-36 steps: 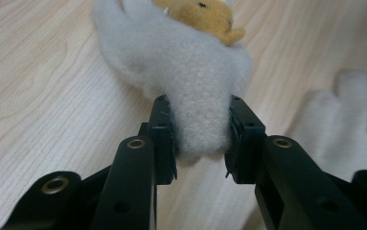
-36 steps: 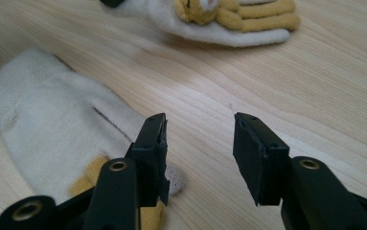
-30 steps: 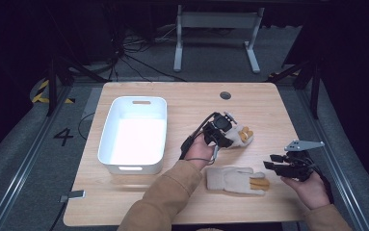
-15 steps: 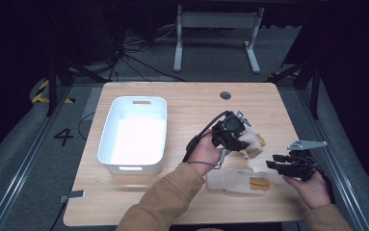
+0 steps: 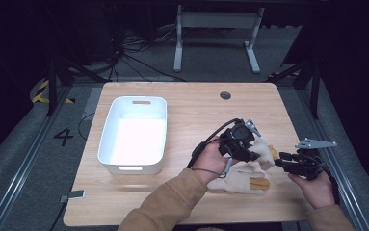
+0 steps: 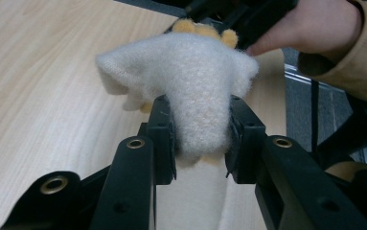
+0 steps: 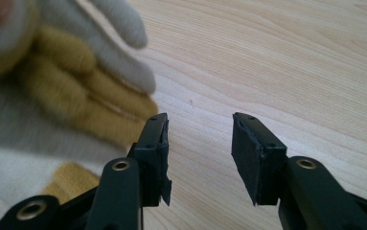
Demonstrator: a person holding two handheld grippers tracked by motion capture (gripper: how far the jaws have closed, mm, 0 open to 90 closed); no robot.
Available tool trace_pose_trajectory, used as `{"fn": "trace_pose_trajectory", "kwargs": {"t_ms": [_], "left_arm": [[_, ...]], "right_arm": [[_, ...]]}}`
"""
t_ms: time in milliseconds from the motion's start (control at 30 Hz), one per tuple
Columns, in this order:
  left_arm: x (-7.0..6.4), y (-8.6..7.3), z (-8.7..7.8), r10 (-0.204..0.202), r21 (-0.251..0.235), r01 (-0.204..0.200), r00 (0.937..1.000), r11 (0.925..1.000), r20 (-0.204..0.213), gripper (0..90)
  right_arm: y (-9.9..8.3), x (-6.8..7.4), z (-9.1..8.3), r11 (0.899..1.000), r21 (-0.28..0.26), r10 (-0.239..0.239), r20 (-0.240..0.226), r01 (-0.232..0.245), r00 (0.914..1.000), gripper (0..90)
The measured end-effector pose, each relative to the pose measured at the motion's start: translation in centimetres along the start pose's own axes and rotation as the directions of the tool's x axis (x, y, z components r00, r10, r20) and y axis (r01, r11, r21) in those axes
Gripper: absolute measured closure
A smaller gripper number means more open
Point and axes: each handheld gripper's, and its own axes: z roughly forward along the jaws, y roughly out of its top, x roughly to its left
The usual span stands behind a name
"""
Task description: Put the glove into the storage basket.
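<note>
Light wooden table (image 5: 191, 110), white plastic tub (image 5: 135, 134) sitting left of the action. Fluffy cream-and-yellow knit glove (image 6: 190, 86) is pinched between the left gripper (image 6: 198, 136) jaws, near the table's right front. Right gripper (image 7: 198, 143) spread, empty, just beside the other glove (image 7: 51, 96). Risk: soft fleece slips from the pinch if lifted fast.

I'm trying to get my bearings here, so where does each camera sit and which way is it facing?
High view: above the person's side, facing forward and down on the wooden table; forearms, hands, both tools show.
Left gripper view: rides the left tool, looking along jaws clamped on a white glove; the other hand shows beyond.
Right gripper view: rides the right tool, jaws apart over bare wood beside the gloves.
The high view and left gripper view share the held glove.
</note>
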Motion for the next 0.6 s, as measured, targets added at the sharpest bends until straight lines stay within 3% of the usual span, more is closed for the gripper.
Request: {"fn": "trace_pose_trajectory", "kwargs": {"t_ms": [133, 333, 600], "left_arm": [[-0.5, -0.9, 0.2, 0.013, -0.003, -0.013, 0.9993, 0.9999, 0.035, 68.6], [-0.1, -3.4, 0.4, -0.018, 0.017, 0.017, 0.9961, 0.9997, 0.087, 68.5], [1.1, -7.0, 0.6, -0.055, 0.075, 0.047, 0.9927, 0.996, 0.107, 67.6]], "right_arm": [[0.0, 0.0, 0.0, 1.0, 0.002, -0.001, 0.009, 0.001, 1.0, 57.0], [-0.2, -0.3, 0.0, 1.0, -0.004, 0.01, 0.031, -0.01, 0.9995, 56.8], [-0.1, 0.1, 0.1, 1.0, -0.007, -0.001, 0.016, 0.002, 0.9999, 56.2]]}}
